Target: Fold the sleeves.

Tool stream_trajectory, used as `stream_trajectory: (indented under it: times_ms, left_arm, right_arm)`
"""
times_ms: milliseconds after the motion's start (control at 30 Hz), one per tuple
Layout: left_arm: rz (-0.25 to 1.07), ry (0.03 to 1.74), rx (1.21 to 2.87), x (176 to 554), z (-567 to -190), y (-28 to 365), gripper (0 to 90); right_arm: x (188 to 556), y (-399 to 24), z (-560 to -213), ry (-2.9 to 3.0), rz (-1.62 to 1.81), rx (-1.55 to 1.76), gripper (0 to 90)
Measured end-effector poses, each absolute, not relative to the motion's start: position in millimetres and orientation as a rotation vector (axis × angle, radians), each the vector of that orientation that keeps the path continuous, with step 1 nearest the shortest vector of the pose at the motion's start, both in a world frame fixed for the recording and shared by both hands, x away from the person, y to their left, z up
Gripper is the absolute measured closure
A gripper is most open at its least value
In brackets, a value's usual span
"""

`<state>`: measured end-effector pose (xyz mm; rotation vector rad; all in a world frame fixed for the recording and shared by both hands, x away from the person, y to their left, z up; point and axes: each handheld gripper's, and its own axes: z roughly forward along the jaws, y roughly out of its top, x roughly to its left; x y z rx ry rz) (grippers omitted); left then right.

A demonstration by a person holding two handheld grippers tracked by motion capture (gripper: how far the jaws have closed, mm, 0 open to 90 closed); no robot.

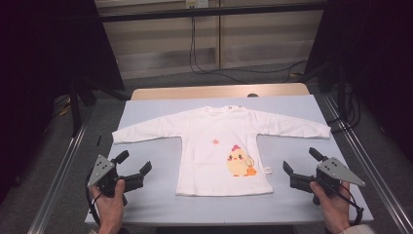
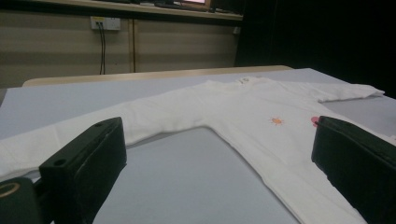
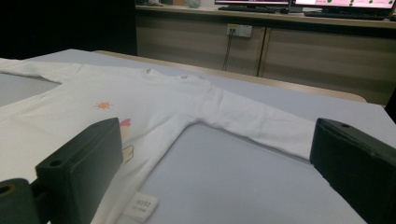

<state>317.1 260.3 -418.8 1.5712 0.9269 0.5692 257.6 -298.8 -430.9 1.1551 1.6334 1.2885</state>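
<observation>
So far nothing is folded: the white shirt (image 1: 214, 146) lies flat between the left tongs (image 1: 134, 163) and right tongs (image 1: 301, 161), both wide open, holding nothing.

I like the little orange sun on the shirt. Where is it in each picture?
High view: the orange sun sits mid-chest on the white shirt, left of the chick.
Left gripper view: right of centre.
Right gripper view: upper left.
Shared landmark: the shirt's neckline.
</observation>
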Motion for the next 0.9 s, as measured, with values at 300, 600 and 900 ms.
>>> stream_trajectory:
  times_ms: [300, 600, 900]
  left_arm:
    - [0.553, 0.969, 1.555, 319.2, -415.8, 265.8, 4.4]
    - [0.572, 0.888, 1.566, 323.5, -401.3, 272.3, 4.3]
    - [0.594, 0.855, 1.598, 332.2, -393.0, 280.4, 3.2]
  right_arm:
    - [256.4, -297.9, -430.1, 1.634, 1.296, 1.167, 1.9]
    - [256.0, -296.8, -429.9, 1.636, 1.299, 1.156, 1.6]
    - [256.5, -297.1, -430.6, 1.648, 1.288, 1.151, 1.7]
